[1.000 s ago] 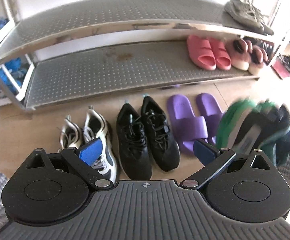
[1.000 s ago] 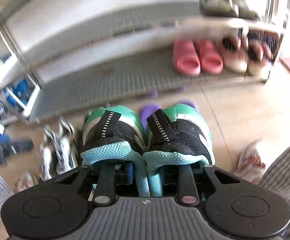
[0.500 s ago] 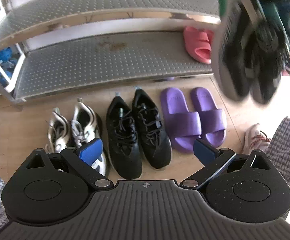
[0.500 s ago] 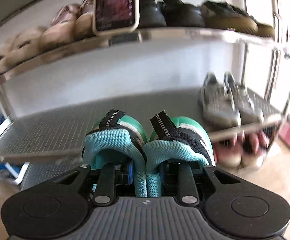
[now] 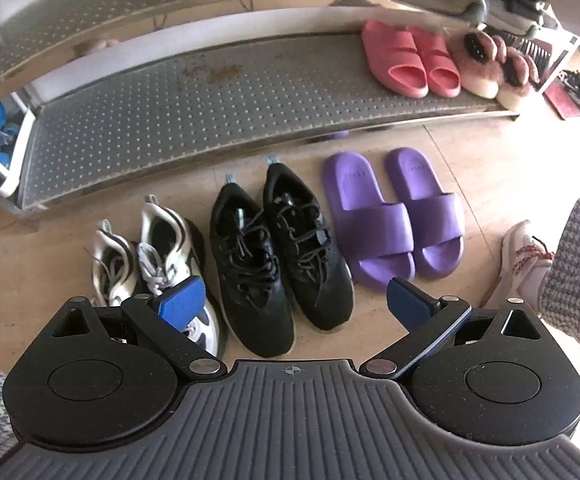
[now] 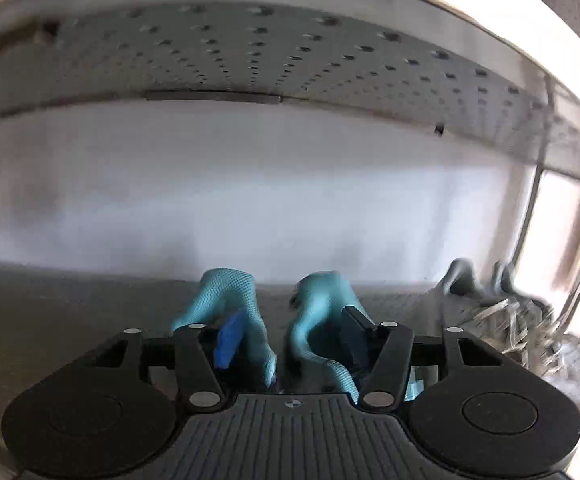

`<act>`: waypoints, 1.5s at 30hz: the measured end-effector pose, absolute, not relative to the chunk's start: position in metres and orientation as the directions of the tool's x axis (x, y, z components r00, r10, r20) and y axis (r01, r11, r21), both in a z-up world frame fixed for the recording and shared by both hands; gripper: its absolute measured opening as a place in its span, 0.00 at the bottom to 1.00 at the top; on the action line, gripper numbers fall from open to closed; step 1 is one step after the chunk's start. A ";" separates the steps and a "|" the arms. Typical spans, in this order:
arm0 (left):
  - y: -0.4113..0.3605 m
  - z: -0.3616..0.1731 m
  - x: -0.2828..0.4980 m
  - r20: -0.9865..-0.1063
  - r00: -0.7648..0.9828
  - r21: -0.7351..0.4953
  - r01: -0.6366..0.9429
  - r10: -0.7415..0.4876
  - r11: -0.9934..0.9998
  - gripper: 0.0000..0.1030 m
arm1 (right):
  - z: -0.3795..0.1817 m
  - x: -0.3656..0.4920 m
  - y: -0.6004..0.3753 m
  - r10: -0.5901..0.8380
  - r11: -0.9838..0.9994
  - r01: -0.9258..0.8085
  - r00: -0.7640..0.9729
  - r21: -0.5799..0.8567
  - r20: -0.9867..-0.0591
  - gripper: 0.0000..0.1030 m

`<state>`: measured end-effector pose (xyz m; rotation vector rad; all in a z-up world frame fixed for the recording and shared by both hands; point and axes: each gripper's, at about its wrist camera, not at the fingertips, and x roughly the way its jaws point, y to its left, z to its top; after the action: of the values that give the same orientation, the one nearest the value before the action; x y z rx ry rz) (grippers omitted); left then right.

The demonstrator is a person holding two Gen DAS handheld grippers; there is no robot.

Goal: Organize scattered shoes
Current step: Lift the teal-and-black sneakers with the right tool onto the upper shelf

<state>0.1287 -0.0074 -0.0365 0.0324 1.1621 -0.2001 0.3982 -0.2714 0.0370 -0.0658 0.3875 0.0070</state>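
Observation:
My right gripper [image 6: 290, 340] sits inside the rack's middle level with the teal heel collars of the green sneakers [image 6: 229, 300] between its fingers; the jaws stand partly apart around the two heels, and the frame is blurred. The sneakers rest on or just above the perforated shelf [image 6: 69, 300]. My left gripper [image 5: 290, 304] is open and empty above the floor, over the black sneakers [image 5: 273, 248]. White sneakers [image 5: 157, 256] lie to their left and purple slides [image 5: 394, 216] to their right.
Pink slides [image 5: 406, 60] and furry slippers [image 5: 490, 64] sit on the bottom shelf [image 5: 189, 112] at the right. Grey shoes [image 6: 490, 296] stand to the right of the green pair. The shelf above [image 6: 290, 48] is close overhead. A person's foot [image 5: 526, 256] is at the right.
My right gripper has carried the green sneakers up from the floor into the middle shelf level, and its jaws have widened. The left gripper has stayed open and nearly still.

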 end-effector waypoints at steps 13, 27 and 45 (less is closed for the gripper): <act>-0.040 0.014 0.163 -0.839 0.511 -0.023 0.314 -0.189 0.949 0.97 | 0.077 0.257 -0.332 -0.027 0.979 0.104 0.919 0.175 -0.394 0.91; -0.034 -0.024 0.207 -0.884 0.445 -0.018 0.277 -0.145 0.961 0.97 | 0.038 0.270 -0.286 0.150 0.982 -0.187 0.750 0.011 -0.644 0.93; -0.045 -0.010 0.199 -0.860 0.466 -0.075 0.283 -0.205 0.956 0.97 | 0.034 0.274 -0.280 0.349 0.930 -0.319 0.603 0.184 -0.717 0.73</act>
<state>0.1989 -0.0448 -0.0102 0.0818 1.0436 -0.2999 0.2743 -0.2796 0.0341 0.0387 0.8383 0.3863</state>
